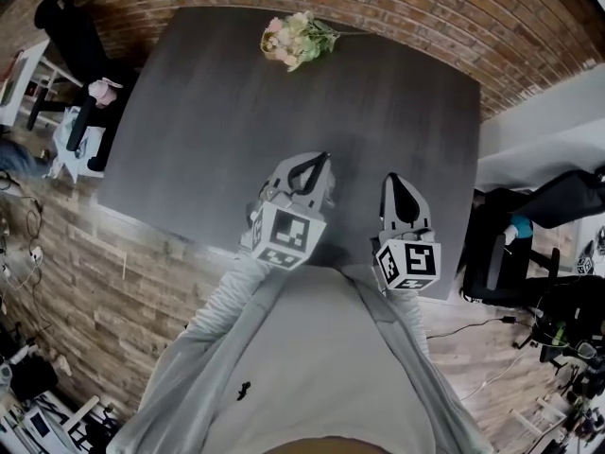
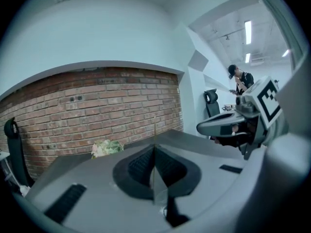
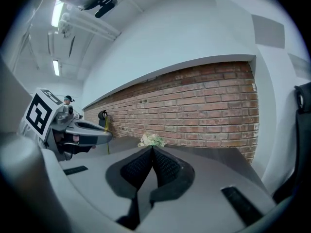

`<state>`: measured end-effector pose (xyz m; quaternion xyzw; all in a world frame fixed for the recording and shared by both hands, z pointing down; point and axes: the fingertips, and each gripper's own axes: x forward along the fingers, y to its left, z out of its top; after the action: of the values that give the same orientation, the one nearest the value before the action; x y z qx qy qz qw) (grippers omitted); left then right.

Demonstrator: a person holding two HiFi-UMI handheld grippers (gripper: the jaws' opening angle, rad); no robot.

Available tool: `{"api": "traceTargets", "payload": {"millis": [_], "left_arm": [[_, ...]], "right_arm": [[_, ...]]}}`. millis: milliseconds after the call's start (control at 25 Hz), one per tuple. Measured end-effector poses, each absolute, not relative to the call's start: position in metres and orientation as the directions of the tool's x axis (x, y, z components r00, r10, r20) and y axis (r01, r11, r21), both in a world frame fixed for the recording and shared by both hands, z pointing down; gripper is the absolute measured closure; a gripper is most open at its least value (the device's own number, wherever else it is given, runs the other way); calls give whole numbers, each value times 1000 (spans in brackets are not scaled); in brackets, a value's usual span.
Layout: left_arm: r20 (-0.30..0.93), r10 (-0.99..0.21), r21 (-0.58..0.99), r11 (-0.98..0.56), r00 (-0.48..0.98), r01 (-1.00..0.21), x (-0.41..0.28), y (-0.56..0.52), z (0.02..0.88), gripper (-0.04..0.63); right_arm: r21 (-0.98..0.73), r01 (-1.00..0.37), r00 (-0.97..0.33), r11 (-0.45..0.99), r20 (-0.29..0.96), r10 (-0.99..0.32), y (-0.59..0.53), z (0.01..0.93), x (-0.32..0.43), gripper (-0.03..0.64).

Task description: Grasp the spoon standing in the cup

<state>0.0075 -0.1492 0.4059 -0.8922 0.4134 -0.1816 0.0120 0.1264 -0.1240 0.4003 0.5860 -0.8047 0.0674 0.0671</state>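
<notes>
Left gripper (image 2: pixel 154 148): jaws fully together, pads meeting tip to tip, nothing between them. Right gripper (image 3: pixel 152 148): the same, pads closed on each other, empty. The two are held side by side over the near edge of the table (image 1: pixel 217 130), both pointing roughly level across it. The right one sits just to the right of the left and shows at the edge of its view.

Ahead of both sets of jaws only dark tabletop shows. No cup and no spoon appear in any of the three views. So the bearing from either gripper, and which hand is nearer, cannot be told.

Far edge: a bunch of flowers (image 1: pixel 295 38) lies on the table, dead ahead of the right gripper and a little left of the left gripper's line. Beyond it is a brick wall (image 2: pixel 97 106).

Judgement: the grasp has not begun. A spoon standing in a cup should have an upright handle, so the jaws must open and close from the sides. The cup must be found first.
</notes>
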Motion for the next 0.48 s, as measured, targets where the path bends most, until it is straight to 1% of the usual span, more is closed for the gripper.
{"api": "traceTargets", "payload": {"millis": [360,480], "left_arm": [[211,-814,-196,-578,541,-792,-32,-160,360,577],[199,-838,-169,-540,508,-824,-51,-161,358,577]], "right_arm": [[-3,-949,-314,316,133,-940,-140,376,124,601],[2,-948,-315,318,128,-940,-140,372,125,600]]}}
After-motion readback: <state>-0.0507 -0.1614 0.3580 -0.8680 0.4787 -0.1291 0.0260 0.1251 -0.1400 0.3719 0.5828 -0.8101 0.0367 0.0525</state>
